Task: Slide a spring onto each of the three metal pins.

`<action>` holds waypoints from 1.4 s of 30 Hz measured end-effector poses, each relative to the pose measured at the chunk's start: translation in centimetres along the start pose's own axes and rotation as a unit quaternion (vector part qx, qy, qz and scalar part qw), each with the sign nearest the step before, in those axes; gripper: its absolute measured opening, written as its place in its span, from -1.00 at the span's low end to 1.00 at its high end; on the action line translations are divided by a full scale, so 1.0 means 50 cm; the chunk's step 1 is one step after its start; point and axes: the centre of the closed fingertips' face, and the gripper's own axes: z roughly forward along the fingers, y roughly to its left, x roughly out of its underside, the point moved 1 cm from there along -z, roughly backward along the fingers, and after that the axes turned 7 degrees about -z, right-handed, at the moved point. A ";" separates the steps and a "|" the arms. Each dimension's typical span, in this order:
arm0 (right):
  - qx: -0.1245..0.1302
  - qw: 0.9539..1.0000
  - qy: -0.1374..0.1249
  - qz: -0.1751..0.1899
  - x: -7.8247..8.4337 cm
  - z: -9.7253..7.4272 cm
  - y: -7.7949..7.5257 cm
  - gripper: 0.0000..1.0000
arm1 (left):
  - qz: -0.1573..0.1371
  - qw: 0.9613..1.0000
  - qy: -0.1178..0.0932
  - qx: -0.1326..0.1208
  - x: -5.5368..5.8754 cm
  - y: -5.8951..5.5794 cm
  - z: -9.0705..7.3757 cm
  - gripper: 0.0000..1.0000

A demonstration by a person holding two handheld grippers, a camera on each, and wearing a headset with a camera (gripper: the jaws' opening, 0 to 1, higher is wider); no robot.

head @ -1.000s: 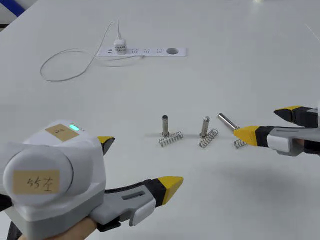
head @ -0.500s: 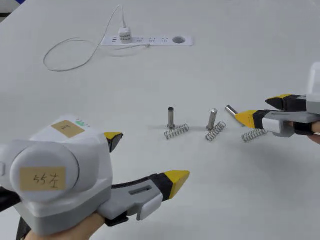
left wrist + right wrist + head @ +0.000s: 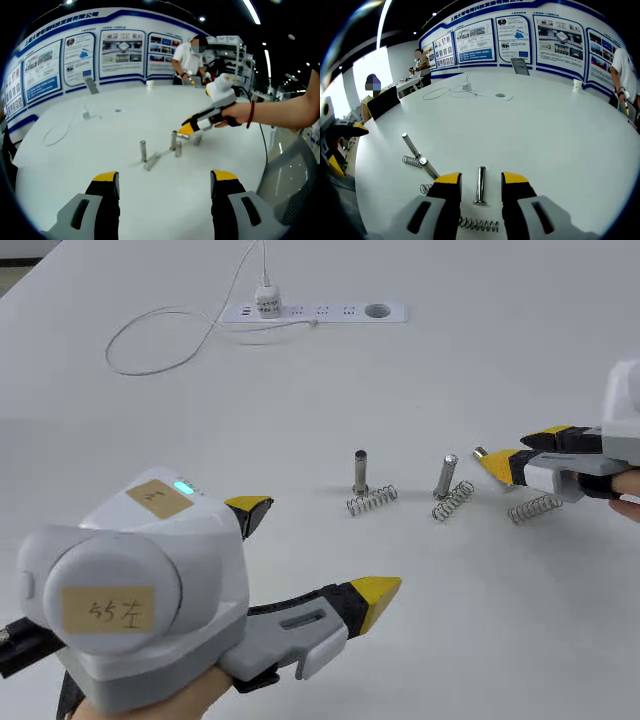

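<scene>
My right gripper view shows it best: one pin (image 3: 480,185) stands upright on the tabletop (image 3: 560,130) between the spread jaws of my right hand-held gripper (image 3: 481,179), with a gap on each side. Its spring (image 3: 479,224) lies flat, nearer to me. In the head view a yellow tip hides most of this pin. The middle pin (image 3: 446,475) and the end pin (image 3: 360,470) stand with springs (image 3: 372,500) at their feet. My left hand-held gripper (image 3: 313,550) is also spread and empty, well apart from them.

The head view looks down and forward over the table (image 3: 520,640). The left gripper view faces right from the near left. The right gripper view sits close, apparently facing left. All share the pins (image 3: 446,475).
</scene>
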 end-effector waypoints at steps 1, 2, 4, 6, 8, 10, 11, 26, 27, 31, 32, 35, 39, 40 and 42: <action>-0.001 1.000 -0.001 -0.002 -0.001 0.004 0.001 -0.36 | 0.000 1.000 0.001 0.000 0.001 0.001 0.001 0.51; -0.002 1.000 -0.002 -0.005 -0.002 0.007 0.002 -0.38 | 0.000 1.000 0.001 -0.001 0.001 0.001 0.001 0.51; -0.004 1.000 -0.002 -0.012 -0.004 0.014 0.004 -0.40 | -0.002 1.000 0.001 -0.001 0.002 0.003 0.002 0.50; -0.005 1.000 -0.001 -0.016 -0.005 0.019 0.005 -0.42 | -0.004 1.000 0.002 -0.001 0.003 0.003 0.003 0.49; -0.005 1.000 0.003 -0.014 -0.003 0.024 0.003 -0.43 | -0.004 1.000 0.003 -0.001 0.004 0.003 0.003 0.49; -0.002 1.000 0.005 -0.014 -0.001 0.028 0.001 -0.47 | -0.005 1.000 0.003 0.000 0.005 0.003 0.003 0.48; -0.001 1.000 0.005 -0.013 0.000 0.030 0.001 -0.48 | -0.006 1.000 0.001 0.001 0.005 0.002 0.002 0.48; 0.006 1.000 0.023 -0.016 0.015 0.052 0.002 -0.67 | -0.009 1.000 0.000 0.008 0.005 0.000 0.003 0.46; 0.007 1.000 0.025 -0.018 0.017 0.052 0.002 -0.67 | -0.008 1.000 0.001 0.007 0.006 0.001 0.003 0.45; 0.011 0.999 0.028 -0.019 0.019 0.056 0.003 -0.69 | -0.005 1.000 0.003 0.006 0.008 0.003 0.003 0.45; 0.011 0.999 0.029 -0.020 0.019 0.057 0.002 -0.70 | -0.005 1.000 0.004 0.006 0.008 0.003 0.002 0.44; 0.016 0.999 0.030 -0.027 0.018 0.060 0.001 -0.72 | -0.004 1.000 0.007 0.004 0.011 0.005 0.002 0.44; 0.015 0.999 0.030 -0.027 0.017 0.063 0.002 -0.78 | -0.004 1.000 0.006 0.004 0.010 0.006 0.002 0.44; 0.013 0.999 0.030 -0.027 0.017 0.064 0.003 -0.80 | -0.004 1.000 0.005 0.004 0.010 0.006 0.002 0.44; 0.017 0.999 0.031 -0.029 0.016 0.064 0.003 -0.81 | -0.004 1.000 0.007 0.005 0.011 0.006 0.002 0.43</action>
